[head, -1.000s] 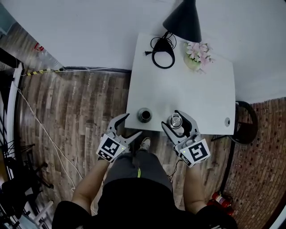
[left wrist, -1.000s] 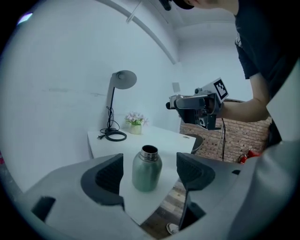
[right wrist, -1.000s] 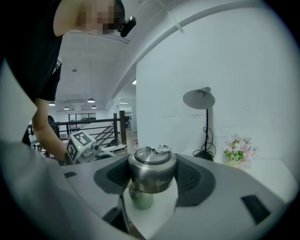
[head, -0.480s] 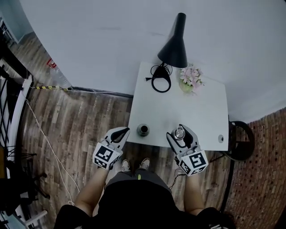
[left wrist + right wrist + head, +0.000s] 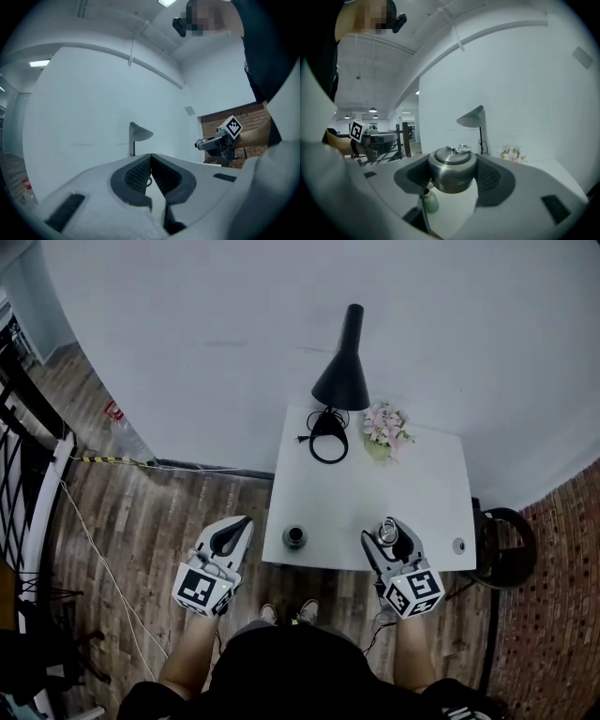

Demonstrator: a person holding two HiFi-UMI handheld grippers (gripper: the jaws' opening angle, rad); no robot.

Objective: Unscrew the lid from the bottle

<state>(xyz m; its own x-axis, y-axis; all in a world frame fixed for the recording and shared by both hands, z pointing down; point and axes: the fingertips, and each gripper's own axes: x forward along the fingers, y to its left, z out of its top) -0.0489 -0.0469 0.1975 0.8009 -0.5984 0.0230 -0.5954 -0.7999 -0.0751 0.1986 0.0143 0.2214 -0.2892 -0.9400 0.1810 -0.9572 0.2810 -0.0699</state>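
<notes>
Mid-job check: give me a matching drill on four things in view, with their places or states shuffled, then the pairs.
1 lid
2 bottle
3 left gripper
4 lamp

A shut, empty, left of the table
B at that table's far edge
C lidless, near the table's front edge
D in the jaws of the right gripper

Pairs: 1-D, 2-C, 3-A, 4-B

A white table (image 5: 412,493) sits at the centre of the head view. Along its upper edge stand a black lamp (image 5: 343,371), a coiled black cable (image 5: 327,444) just below it, and a small pot of flowers (image 5: 384,432) to their right. An open bottle (image 5: 295,537) stands near the lower left corner, and a small round disc (image 5: 457,546) lies at the lower right.
</notes>
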